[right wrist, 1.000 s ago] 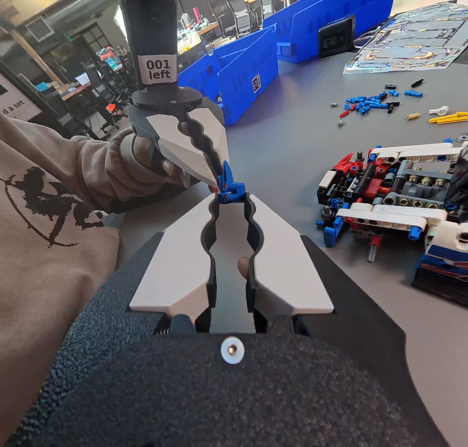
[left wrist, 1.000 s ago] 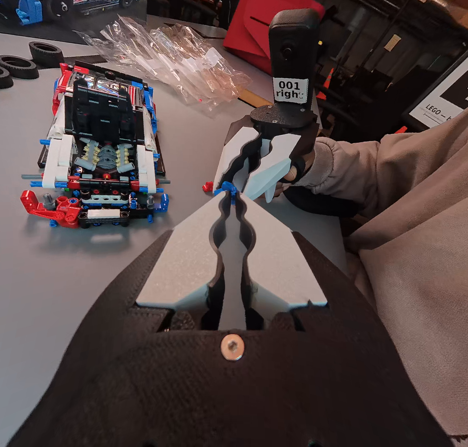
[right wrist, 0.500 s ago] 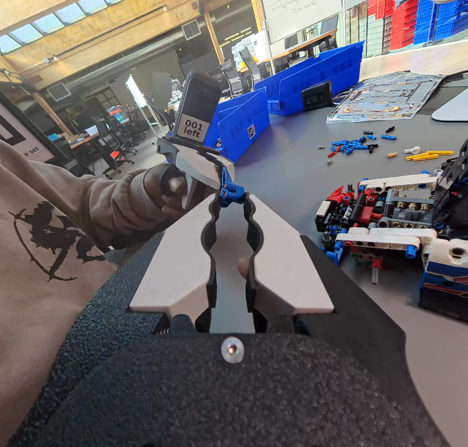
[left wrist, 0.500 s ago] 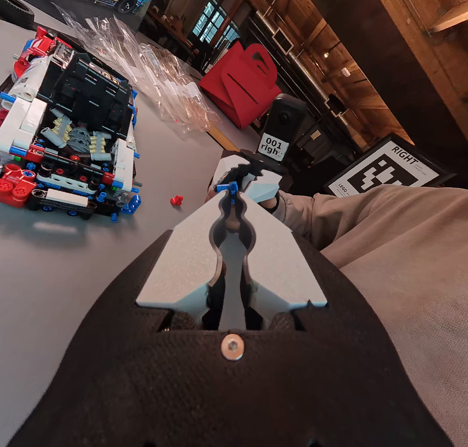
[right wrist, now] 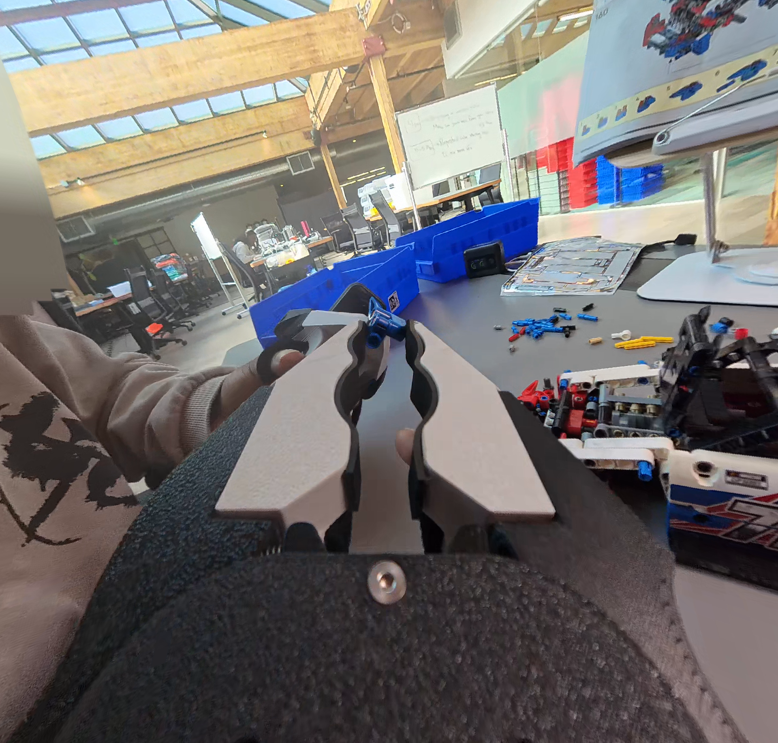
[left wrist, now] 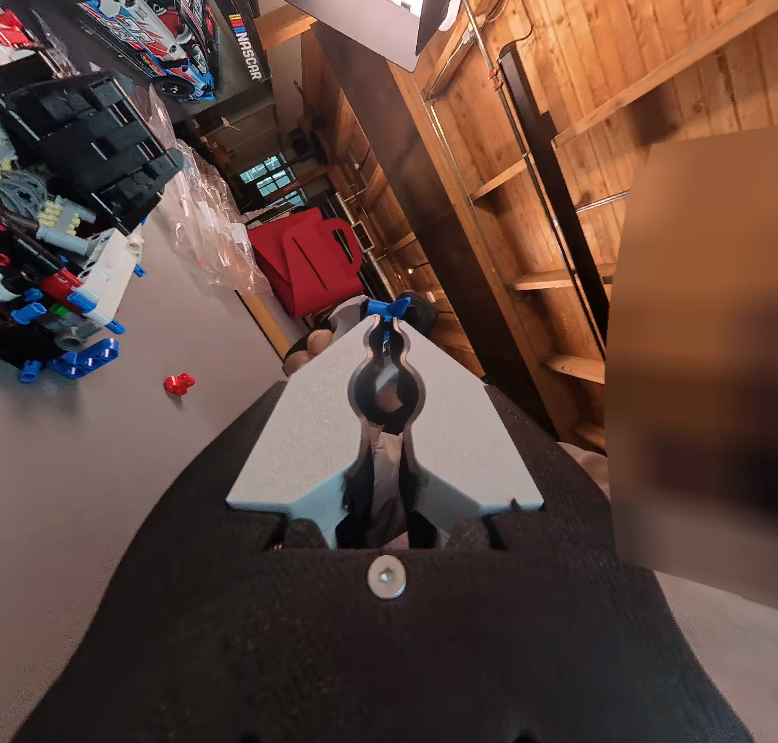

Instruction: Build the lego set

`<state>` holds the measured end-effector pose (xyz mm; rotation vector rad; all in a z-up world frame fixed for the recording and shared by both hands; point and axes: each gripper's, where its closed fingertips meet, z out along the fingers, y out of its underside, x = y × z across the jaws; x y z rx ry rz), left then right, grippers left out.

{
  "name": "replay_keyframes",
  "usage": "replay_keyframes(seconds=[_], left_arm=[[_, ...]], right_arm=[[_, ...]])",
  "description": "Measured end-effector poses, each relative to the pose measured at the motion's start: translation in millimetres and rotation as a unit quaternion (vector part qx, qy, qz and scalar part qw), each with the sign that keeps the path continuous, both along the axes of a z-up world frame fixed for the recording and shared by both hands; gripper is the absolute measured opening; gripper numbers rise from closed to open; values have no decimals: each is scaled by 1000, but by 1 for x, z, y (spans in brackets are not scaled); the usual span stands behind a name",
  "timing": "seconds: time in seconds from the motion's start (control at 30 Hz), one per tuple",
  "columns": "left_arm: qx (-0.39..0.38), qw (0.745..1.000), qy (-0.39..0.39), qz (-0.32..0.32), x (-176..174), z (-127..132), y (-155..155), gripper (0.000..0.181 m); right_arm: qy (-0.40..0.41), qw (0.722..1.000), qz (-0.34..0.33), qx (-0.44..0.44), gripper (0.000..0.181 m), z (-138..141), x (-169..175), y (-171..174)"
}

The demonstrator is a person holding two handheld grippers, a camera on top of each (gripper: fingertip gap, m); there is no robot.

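Note:
A small blue Lego piece is pinched at the tip of my left gripper, which is shut on it and held above the table. In the right wrist view the same blue piece sits between the tips of my right gripper, whose jaws close on it from the opposite side. The left gripper lies flat just behind it, tip to tip. The part-built Lego car shows at the left and at the right on the grey table.
A small red piece lies on the table near the car. Empty plastic bags and a red bag lie beyond. Loose blue pins, yellow axles, a sticker sheet, blue bins and a monitor stand stand farther back. Left and right tips are no more than a few centimetres apart.
Both grippers have risen from the table and tilted upward, staying tip to tip on the blue piece. The left view has rolled, so the car has slid to the left edge.

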<state>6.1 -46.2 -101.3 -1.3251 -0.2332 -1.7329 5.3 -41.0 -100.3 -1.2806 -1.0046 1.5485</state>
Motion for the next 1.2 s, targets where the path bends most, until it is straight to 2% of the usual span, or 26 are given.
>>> replay_keyframes(seconds=[0.03,0.23,0.47,0.6,0.7,1.0,1.2], left_arm=[[-2,1000,-12,0,1,1,0,1],[7,999,-30,-17,6,4,-6,1],[15,996,-78,-37,8,12,-11,1],[8,998,-60,-29,6,8,-8,1],[7,999,-44,-26,4,7,-5,1],[-19,999,-21,-30,6,-3,-3,1],[-34,999,22,-30,8,-13,-2,1]], right_arm=[[2,1000,-9,18,15,2,1,0],[5,991,-32,127,15,8,4,-6],[29,993,-19,116,15,15,6,-11],[17,993,-17,114,15,11,4,-9],[2,988,-13,155,16,10,2,-7],[-66,925,-41,371,19,-8,3,-6],[-113,882,-28,456,17,-21,6,-5]])
